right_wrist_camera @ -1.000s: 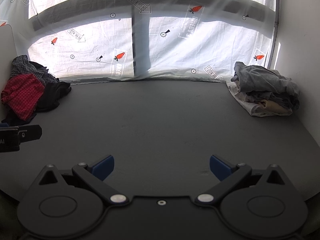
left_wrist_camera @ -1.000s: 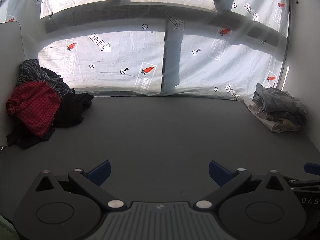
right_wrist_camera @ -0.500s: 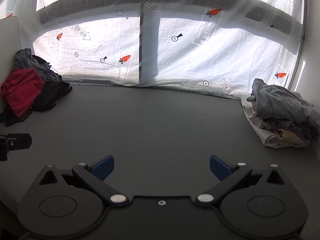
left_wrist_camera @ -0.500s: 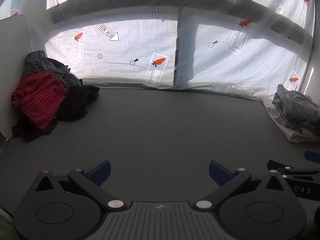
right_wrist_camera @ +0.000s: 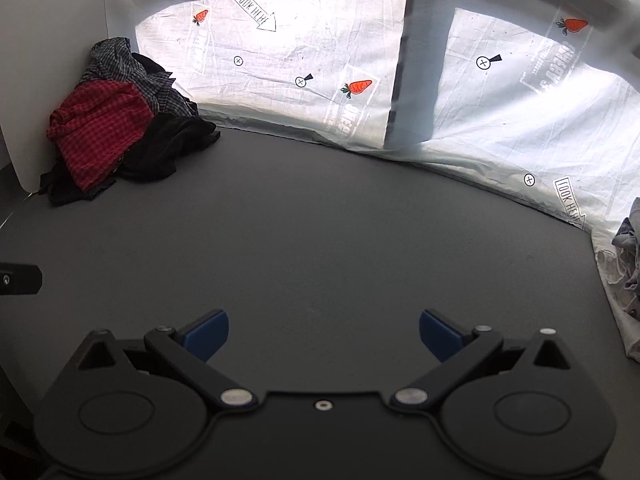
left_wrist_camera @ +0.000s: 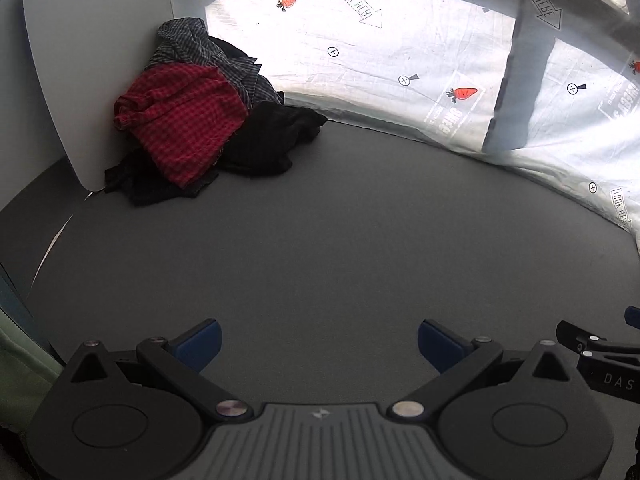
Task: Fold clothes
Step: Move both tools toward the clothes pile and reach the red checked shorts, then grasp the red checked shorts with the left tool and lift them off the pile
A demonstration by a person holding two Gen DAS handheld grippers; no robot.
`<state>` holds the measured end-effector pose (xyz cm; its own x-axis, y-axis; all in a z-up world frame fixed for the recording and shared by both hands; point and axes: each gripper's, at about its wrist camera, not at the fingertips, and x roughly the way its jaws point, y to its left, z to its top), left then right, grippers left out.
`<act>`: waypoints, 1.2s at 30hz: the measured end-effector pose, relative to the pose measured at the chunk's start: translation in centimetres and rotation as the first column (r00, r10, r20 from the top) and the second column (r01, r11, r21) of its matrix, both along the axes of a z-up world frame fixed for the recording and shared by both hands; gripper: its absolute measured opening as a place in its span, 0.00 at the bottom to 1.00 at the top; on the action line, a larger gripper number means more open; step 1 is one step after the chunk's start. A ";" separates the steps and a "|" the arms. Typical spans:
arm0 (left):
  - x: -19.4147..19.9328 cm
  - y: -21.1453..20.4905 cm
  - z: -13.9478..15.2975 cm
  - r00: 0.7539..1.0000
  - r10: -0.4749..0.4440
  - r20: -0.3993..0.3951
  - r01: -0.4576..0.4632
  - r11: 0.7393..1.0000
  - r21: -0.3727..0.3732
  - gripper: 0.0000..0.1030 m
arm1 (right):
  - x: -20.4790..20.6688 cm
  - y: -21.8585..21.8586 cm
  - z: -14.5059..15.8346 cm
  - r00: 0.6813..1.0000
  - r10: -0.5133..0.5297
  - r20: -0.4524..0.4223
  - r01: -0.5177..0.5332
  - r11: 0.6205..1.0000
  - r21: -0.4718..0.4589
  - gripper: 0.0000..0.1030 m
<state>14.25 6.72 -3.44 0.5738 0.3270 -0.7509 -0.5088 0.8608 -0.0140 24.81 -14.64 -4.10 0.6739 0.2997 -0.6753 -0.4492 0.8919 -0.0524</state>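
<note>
The left claw [left_wrist_camera: 318, 340] was spread wide, its blue pads [left_wrist_camera: 200, 338] far apart with only bare grey bench [left_wrist_camera: 320, 240] between them; it gripped nothing and touched no cloth. The right claw [right_wrist_camera: 324, 330] was released in the same way, its pads [right_wrist_camera: 208, 330] wide apart over the bench, holding nothing. Part of the right claw showed at the right edge of the left view, and a black piece of the left claw at the left edge of the right view, so the two sat side by side.

The unfolded clothes [left_wrist_camera: 208, 116] lay heaped in the far left corner of the bench, well apart from both claws: a red checked shirt [left_wrist_camera: 180, 128] on top, a grey plaid shirt [left_wrist_camera: 192, 46] behind it, and a black garment [left_wrist_camera: 272, 140] spilling to the right. The heap leaned against a white panel [left_wrist_camera: 80, 60]. A second pile [right_wrist_camera: 628, 264] of pale grey clothes showed only at the right edge of the right view. A white printed sheet [right_wrist_camera: 304, 60] with carrots and arrows hung behind the bench
</note>
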 end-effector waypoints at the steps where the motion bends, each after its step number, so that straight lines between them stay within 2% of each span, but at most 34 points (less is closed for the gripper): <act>1: 0.6 1.5 -0.1 1.000 0.024 0.001 -0.024 1.000 -0.010 1.00 | 0.8 1.2 -0.1 1.000 0.003 -0.003 -0.003 1.000 -0.001 1.00; 5: 3.1 7.9 -1.1 0.994 0.108 0.010 -0.106 0.991 -0.087 1.00 | 4.0 6.1 -0.2 1.000 0.021 0.004 -0.021 1.000 -0.020 1.00; 10: 5.9 16.3 -3.0 0.974 0.226 0.010 -0.221 0.959 -0.178 1.00 | 8.2 11.9 -0.6 0.999 0.033 0.001 -0.033 0.999 -0.023 1.00; 16: 10.6 26.4 -6.0 0.953 0.299 -0.051 -0.303 0.934 -0.189 0.98 | 14.4 18.9 -2.5 1.000 0.016 -0.024 -0.017 0.998 -0.061 1.00; 17: 11.3 28.0 -6.3 0.949 0.310 -0.053 -0.314 0.931 -0.187 0.95 | 15.4 19.7 -2.8 0.999 0.009 -0.031 -0.011 0.997 -0.075 1.00; 18: 12.2 29.9 -6.3 0.946 0.323 -0.040 -0.324 0.927 -0.187 0.86 | 16.1 20.4 -3.1 0.999 0.005 -0.037 -0.008 0.996 -0.086 1.00; 22: 15.1 35.7 -5.6 0.926 0.376 0.030 -0.365 0.915 -0.174 0.71 | 18.6 22.7 -4.6 0.998 -0.001 -0.061 -0.006 0.993 -0.119 1.00; 23: 15.7 37.0 -5.4 0.919 0.391 0.049 -0.377 0.909 -0.179 0.67 | 19.2 23.1 -5.0 0.998 -0.005 -0.070 -0.004 0.992 -0.127 1.00; 27: 17.4 41.8 -4.5 0.872 0.474 0.122 -0.442 0.870 -0.217 0.68 | 21.5 24.1 -6.7 0.992 -0.053 -0.112 0.035 0.987 -0.155 1.00; 31: 18.7 45.9 -4.3 0.802 0.572 0.170 -0.544 0.818 -0.186 0.69 | 22.4 24.0 -7.6 0.988 -0.078 -0.131 0.055 0.984 -0.170 1.00; 34: 19.6 48.0 -4.6 0.785 0.586 0.200 -0.565 0.810 -0.155 0.65 | 22.5 23.7 -8.1 0.985 -0.080 -0.150 0.052 0.983 -0.177 1.00; 35: 19.8 48.5 -4.7 0.784 0.586 0.205 -0.567 0.810 -0.149 0.50 | 22.5 23.6 -8.1 0.985 -0.079 -0.153 0.052 0.983 -0.177 1.00; 36: 20.0 48.9 -4.6 0.782 0.587 0.211 -0.565 0.810 -0.156 0.28 | 22.4 23.4 -8.1 0.985 -0.079 -0.154 0.052 0.983 -0.176 1.00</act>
<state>34.22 55.58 -8.05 0.4611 0.5992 -0.6545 -0.8808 0.3986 -0.2556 47.21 8.73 -12.24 0.5678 0.1293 -0.8130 -0.4049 0.9037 -0.1390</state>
